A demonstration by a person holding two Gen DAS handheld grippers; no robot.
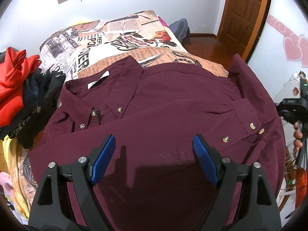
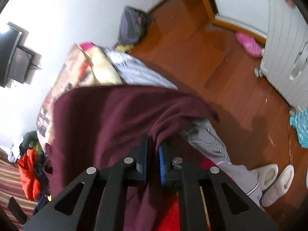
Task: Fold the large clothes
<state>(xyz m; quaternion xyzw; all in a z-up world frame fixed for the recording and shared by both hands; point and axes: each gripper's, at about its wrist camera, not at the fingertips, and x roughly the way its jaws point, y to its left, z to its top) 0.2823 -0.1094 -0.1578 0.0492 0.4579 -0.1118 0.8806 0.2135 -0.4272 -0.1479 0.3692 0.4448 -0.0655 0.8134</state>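
Maroon shirt (image 1: 173, 100) fills frame centre on bed (image 1: 115, 38); my left gripper (image 1: 154, 159) hangs wide open, empty, right gripper (image 2: 153, 154) pinched on shirt's edge.

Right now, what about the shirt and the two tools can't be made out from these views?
- Shirt hem: left wrist view, cut off by the bottom edge and the left tool.
- Label text: left wrist view, too small.
- Which part of the shirt the right tool pinches: right wrist view, blurred and bunched.
- Right tool in left wrist view: only fingers at the right edge.
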